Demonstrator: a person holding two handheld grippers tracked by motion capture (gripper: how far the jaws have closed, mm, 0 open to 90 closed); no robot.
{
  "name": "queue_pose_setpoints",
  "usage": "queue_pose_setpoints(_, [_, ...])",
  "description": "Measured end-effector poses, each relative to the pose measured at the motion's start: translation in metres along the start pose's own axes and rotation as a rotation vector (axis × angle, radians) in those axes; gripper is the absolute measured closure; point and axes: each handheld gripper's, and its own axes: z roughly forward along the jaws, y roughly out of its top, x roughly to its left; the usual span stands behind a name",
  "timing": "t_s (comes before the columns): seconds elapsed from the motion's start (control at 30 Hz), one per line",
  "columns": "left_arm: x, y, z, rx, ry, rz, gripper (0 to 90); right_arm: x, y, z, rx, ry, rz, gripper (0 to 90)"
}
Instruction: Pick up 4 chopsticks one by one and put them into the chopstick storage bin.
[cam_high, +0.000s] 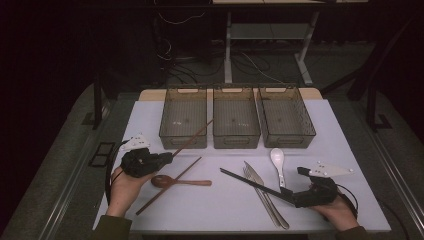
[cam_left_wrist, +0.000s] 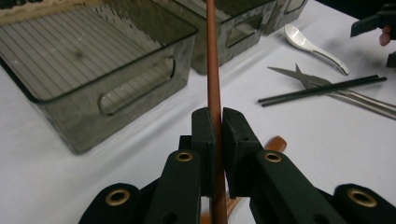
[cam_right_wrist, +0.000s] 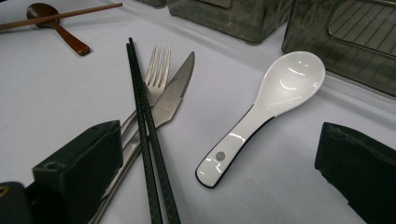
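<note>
Left tool (cam_high: 167, 157), clenched on a brown wooden chopstick (cam_left_wrist: 213, 70), holds the stick raised off the counter (cam_high: 320, 125) with its far end slanting up over the near rim of the left bin (cam_high: 183, 117); in the left gripper view the stick runs between the two pads and rises past the bin's near corner. Second brown chopstick (cam_high: 167, 186) lies flat on the counter, crossing a brown wooden spoon (cam_high: 181, 182) just beside the left hand (cam_high: 124, 192). Right tool (cam_right_wrist: 219, 172), jaws released and wide apart, rests low near the front edge, straddling the near ends of a pair of black chopsticks (cam_right_wrist: 144, 121) and the handle of a white spoon (cam_right_wrist: 275, 100). Fork (cam_right_wrist: 156, 77) and knife (cam_right_wrist: 175, 95) lie under the black pair. Middle bin (cam_high: 235, 117) and right bin (cam_high: 285, 117) stand side by side along the far edge. Bare counter lies open between the brown spoon and the black chopsticks.
</note>
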Motion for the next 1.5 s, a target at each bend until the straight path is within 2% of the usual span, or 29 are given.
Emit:
queue_pose_setpoints(0.33, [0.005, 0.017, 0.013, -0.015, 0.004, 0.011, 82.8, -0.001, 0.0, -0.001, -0.002, -0.001, -0.001, 0.5])
queue_pose_setpoints(0.63, [0.011, 0.029, 0.026, -0.019, 0.003, 0.004, 82.8, -0.001, 0.0, -0.002, -0.002, -0.005, -0.001, 0.6])
queue_pose_setpoints(1.0, [0.029, 0.042, 0.042, -0.015, 0.023, -0.003, 82.8, 0.0, 0.0, -0.001, -0.001, -0.004, -0.003, 0.5])
queue_pose_setpoints(1.27, [0.042, 0.051, 0.048, -0.029, 0.05, -0.013, 82.8, -0.001, 0.0, -0.002, 0.001, -0.008, 0.003, 0.5])
queue_pose_setpoints(1.5, [0.055, 0.066, 0.057, -0.019, 0.082, -0.014, 82.8, -0.002, -0.001, -0.002, -0.001, -0.01, 0.005, 0.5])
